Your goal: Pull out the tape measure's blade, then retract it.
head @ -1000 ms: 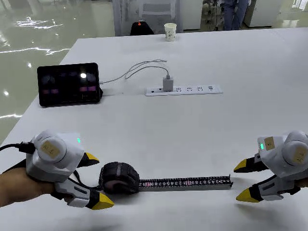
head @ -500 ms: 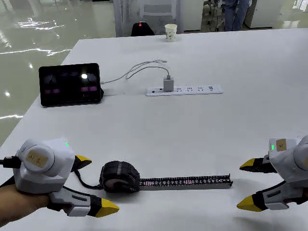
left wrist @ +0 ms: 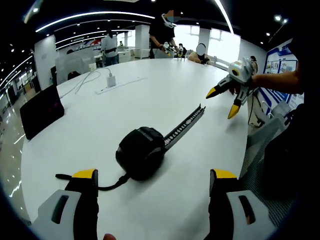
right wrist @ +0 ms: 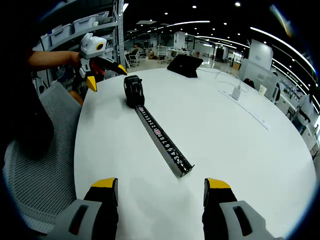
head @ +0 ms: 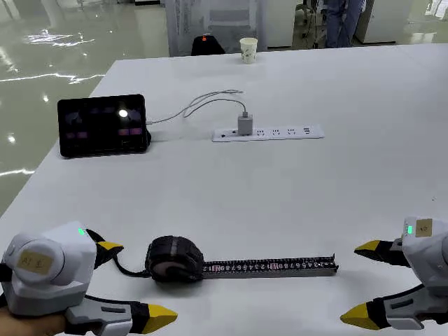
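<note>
The black tape measure [head: 173,259] lies on the white table [head: 280,189] near its front edge. Its blade [head: 269,266] is drawn out to the right and lies flat. My left gripper [head: 134,281] stands open just left of the case, touching nothing. My right gripper [head: 362,281] is open a little beyond the blade's hook end. In the left gripper view the case [left wrist: 141,151] sits ahead of the open left gripper [left wrist: 154,176], and the right gripper [left wrist: 222,102] is past the blade [left wrist: 185,124]. In the right gripper view the blade [right wrist: 162,142] runs from the open right gripper [right wrist: 161,183] to the case [right wrist: 133,90].
A dark tablet [head: 103,124] stands at the left. A white power strip [head: 267,131] with a charger [head: 244,123] and its cable lies mid-table. A paper cup [head: 248,47] stands at the far edge. A thin black strap [head: 126,269] trails from the case.
Both grippers have drawn back from the tape measure, the left down and leftward, the right down and rightward. The tape measure and its extended blade have stayed put.
</note>
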